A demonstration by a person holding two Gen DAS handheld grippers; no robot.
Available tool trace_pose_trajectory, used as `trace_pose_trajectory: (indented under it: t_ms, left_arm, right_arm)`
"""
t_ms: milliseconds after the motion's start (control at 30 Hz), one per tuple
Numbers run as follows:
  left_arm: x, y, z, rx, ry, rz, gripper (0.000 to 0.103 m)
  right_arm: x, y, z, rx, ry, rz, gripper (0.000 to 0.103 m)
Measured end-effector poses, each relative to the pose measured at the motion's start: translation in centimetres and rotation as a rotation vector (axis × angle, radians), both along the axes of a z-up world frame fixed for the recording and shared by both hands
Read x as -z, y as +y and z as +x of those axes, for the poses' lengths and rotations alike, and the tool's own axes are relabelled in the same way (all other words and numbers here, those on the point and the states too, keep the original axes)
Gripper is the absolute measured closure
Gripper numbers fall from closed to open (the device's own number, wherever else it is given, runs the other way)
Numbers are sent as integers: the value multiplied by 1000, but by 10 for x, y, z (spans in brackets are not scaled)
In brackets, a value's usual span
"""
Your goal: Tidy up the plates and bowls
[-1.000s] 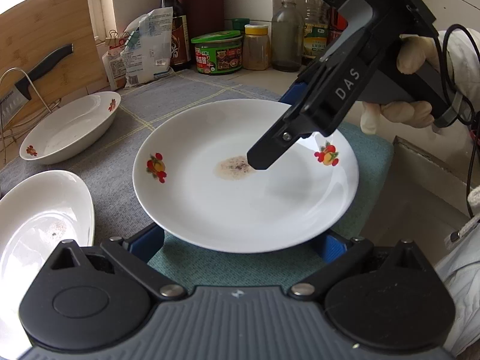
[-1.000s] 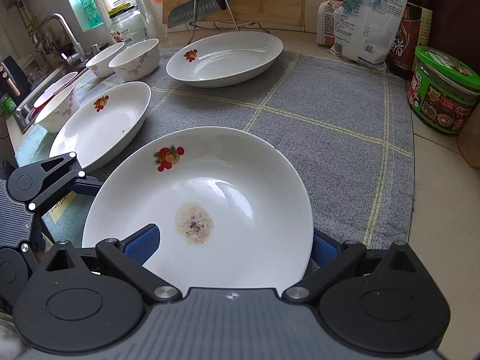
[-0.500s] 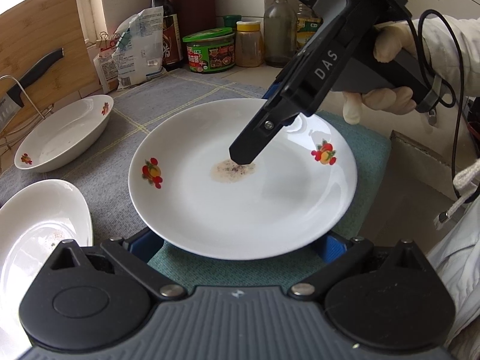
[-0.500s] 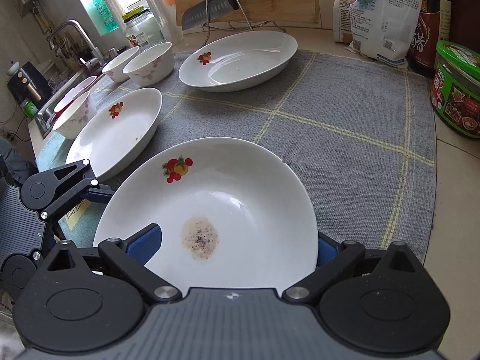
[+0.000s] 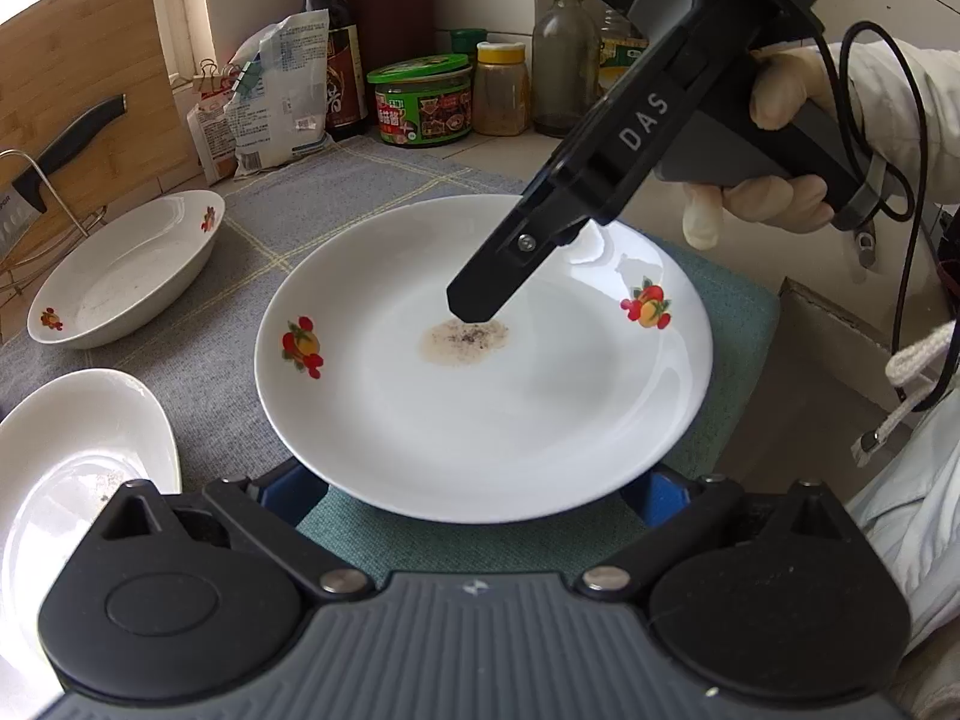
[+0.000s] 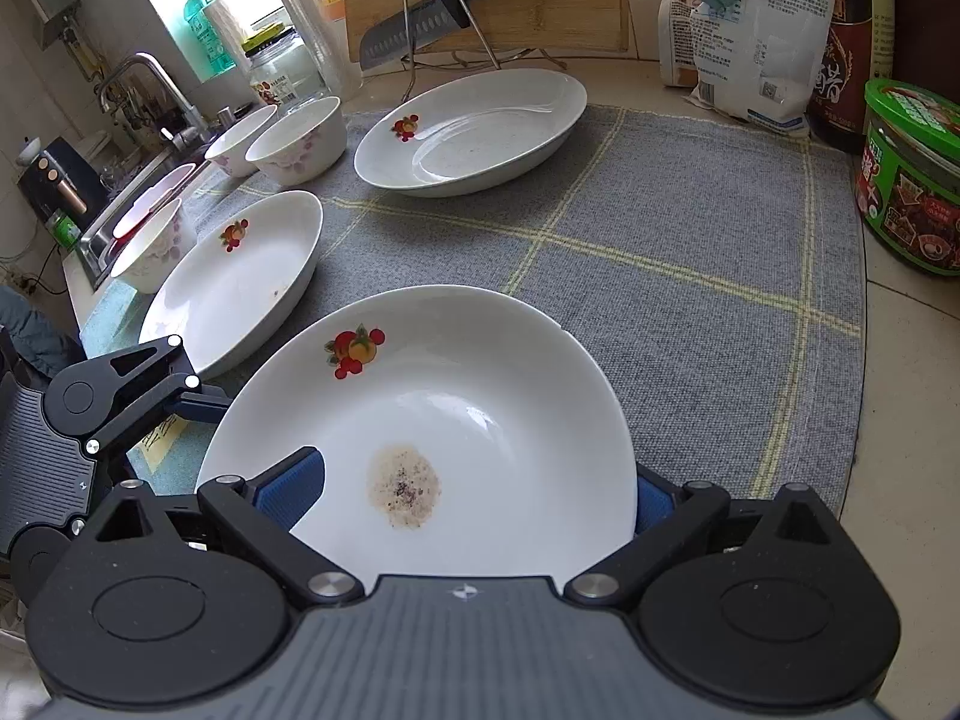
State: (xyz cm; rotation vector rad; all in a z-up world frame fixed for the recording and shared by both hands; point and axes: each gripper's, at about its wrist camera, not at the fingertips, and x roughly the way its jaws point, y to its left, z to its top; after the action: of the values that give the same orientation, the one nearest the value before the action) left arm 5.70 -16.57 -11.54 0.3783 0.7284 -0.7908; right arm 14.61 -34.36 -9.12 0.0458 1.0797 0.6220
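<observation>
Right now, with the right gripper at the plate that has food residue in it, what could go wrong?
1. The right gripper straddles the plate at its rim with the jaws wide apart, one finger above the plate. If it lifts before it closes firmly, the plate may slip.
2. The upper finger hangs right beside the residue and may smear it.
3. The neighbouring plate lies close, so a swing that way could knock it.
</observation>
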Motion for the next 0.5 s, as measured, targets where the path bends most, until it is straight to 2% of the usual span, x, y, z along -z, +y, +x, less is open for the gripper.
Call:
trace_pose_trajectory:
  t_ms: [500]
  left_arm:
    - [-7, -29, 45, 15, -23, 1, 2]
  right_arm:
    - [-13, -33, 32, 35, -65, 2, 1]
